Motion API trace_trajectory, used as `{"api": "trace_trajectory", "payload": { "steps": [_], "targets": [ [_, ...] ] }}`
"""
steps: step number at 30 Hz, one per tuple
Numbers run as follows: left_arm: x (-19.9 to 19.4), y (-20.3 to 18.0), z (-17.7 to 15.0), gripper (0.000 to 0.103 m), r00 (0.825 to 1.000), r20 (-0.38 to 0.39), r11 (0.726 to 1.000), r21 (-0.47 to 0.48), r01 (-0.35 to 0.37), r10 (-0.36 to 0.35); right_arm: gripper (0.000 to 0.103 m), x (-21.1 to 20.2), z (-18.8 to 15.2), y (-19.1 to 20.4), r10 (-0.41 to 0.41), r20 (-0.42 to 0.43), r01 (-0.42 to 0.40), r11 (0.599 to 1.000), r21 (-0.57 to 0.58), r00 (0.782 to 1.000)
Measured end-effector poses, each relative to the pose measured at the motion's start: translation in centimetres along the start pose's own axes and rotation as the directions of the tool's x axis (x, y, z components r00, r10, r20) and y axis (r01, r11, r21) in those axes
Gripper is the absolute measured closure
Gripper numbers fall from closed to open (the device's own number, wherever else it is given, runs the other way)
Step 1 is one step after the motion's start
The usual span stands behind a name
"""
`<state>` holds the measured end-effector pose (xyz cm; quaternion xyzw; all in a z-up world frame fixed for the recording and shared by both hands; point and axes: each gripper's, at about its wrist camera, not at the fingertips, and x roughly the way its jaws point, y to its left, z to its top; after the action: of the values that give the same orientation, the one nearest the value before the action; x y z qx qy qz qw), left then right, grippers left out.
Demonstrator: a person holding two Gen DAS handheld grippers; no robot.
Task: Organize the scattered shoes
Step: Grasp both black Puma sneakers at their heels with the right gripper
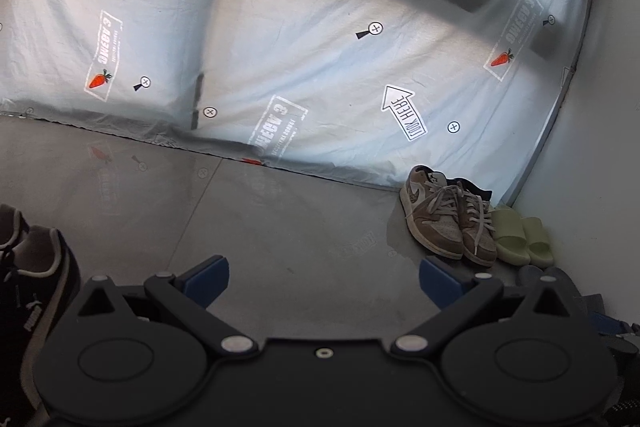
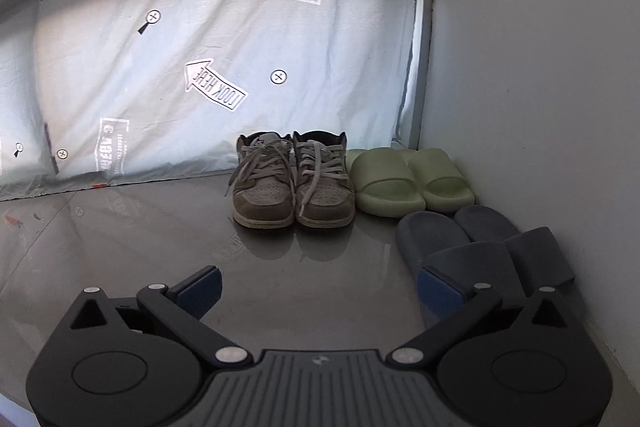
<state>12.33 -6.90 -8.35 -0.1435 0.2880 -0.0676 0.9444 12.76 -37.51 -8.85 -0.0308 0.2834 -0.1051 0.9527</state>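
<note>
Item: my right claw point(image 2: 318, 291), fully spread, empty; my left claw point(image 1: 324, 281) likewise. Risk: dark grey foam slides point(image 2: 480, 247) just right of the right claw's pad; a sideways drift knocks them askew.

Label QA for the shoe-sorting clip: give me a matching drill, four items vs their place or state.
Column 1:
1. brown laced sneakers
2. green slides
3. grey slides
4. right tongs

Column 2:
A. in the corner against the white wall
B. open, nothing between them
C. in front of the green pair, nearer the camera
D. by the printed sheet, left of the green pair

Pairs: 1-D, 2-A, 3-C, 4-B
</note>
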Motion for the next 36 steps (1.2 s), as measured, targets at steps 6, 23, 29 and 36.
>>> {"api": "trace_trajectory", "payload": {
  "steps": [6,23,29,36],
  "targets": [
    [-3.5,4.1,-1.7,0.001,0.998,-0.004,0.996,-0.065,-0.064,0.064,0.000,-3.2,0.0,4.3,0.076,-0.015,-0.077,0.995,-0.063,0.997],
    [-8.0,17.8,-0.5,0.001,0.993,0.010,0.993,-0.015,-0.117,0.117,0.000,-7.4,-3.3,19.7,0.182,-0.102,-0.193,0.975,-0.109,0.978],
    [-8.3,23.7,1.5,0.001,0.994,0.021,0.994,0.016,-0.108,0.107,0.000,-7.8,-4.0,25.2,0.181,-0.092,-0.189,0.979,-0.083,0.979],
    [-9.2,28.6,2.8,0.001,0.994,0.004,0.993,0.025,-0.113,0.113,0.000,-8.6,-4.3,32.1,0.206,-0.106,-0.212,0.976,-0.044,0.973]
  ]
}}
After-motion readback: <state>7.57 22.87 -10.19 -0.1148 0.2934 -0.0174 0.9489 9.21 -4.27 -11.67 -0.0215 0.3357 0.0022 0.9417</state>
